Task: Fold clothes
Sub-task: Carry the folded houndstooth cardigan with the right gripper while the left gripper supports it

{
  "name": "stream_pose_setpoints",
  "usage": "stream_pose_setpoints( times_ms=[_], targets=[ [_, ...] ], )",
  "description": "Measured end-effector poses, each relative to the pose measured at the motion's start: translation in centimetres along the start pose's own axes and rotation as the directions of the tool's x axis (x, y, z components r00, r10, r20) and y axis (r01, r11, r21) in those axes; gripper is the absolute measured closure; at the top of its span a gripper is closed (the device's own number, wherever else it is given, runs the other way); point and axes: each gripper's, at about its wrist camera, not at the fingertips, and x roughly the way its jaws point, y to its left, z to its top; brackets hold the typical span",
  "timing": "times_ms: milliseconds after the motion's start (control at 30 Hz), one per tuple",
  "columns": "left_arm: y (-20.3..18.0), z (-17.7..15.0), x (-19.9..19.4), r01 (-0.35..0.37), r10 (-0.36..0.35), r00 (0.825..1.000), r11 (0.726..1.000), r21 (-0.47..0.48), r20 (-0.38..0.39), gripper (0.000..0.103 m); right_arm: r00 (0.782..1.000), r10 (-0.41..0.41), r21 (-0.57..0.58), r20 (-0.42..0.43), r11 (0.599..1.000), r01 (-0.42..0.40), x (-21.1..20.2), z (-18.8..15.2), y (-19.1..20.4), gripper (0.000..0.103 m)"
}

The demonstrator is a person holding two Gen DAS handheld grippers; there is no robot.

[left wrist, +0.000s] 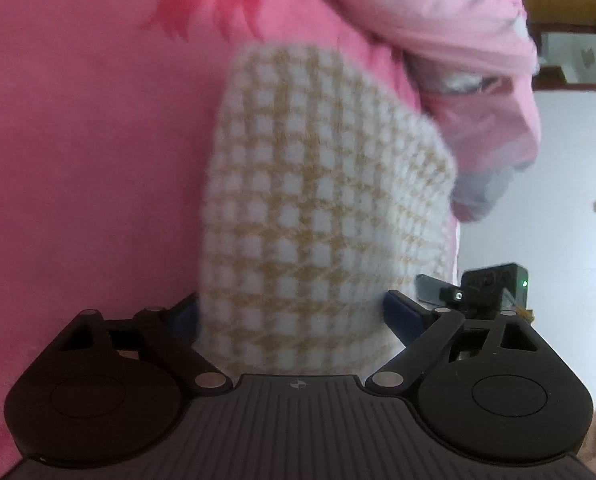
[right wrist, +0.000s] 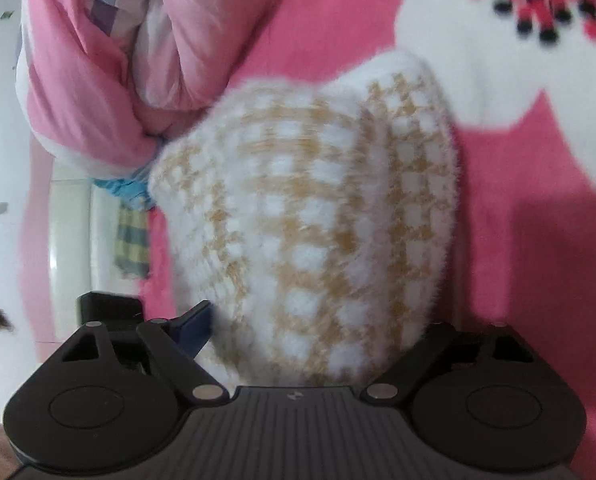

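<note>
While a bunched quilt [left wrist: 458, 40] crowds behind, both spread grippers [left wrist: 292, 312] [right wrist: 318, 320] straddle the checked knit [left wrist: 318, 200].

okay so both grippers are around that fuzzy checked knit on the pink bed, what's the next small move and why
Probably close both grippers fully on the knit before lifting. The checked knit sits between the wide-set jaws of the left gripper, and likewise fills the right gripper, but the pictures do not show the pads pressing it. The fabric looks thick and fluffy, so an early lift off the pink sheet could let it slip.

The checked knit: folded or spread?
Folded: the knit lies as a compact doubled bundle with rounded edges on the pink bedding.
</note>
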Motion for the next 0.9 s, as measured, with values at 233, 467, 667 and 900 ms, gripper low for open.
stream_pose_setpoints(
  times_ms=[233,467,667,900],
  targets=[
    [-1.5,-0.3,1.9,-0.013,0.013,1.0,0.998,0.061,-0.008,0.012,0.997,0.022,0.04,0.072,0.999,-0.025,0.0,-0.6,-0.3,0.029],
    [-3.0,-1.6,-0.5,0.005,-0.006,1.0,0.998,0.063,0.002,0.016,0.985,-0.051,-0.029,0.165,0.998,0.057,-2.1,-3.2,4.6,0.044],
    [-5.6,-3.2,-3.4,0.02,-0.019,1.0,0.997,0.078,-0.007,0.016,0.974,-0.075,-0.083,0.213,0.992,0.094,-5.2,-7.0,7.7,0.045],
    [-9.2,-6.3,-7.1,0.039,-0.037,0.999,0.994,0.105,-0.02,0.016,0.955,-0.086,-0.076,0.285,0.991,0.112,-8.6,-12.7,11.9,0.045]
  ],
)
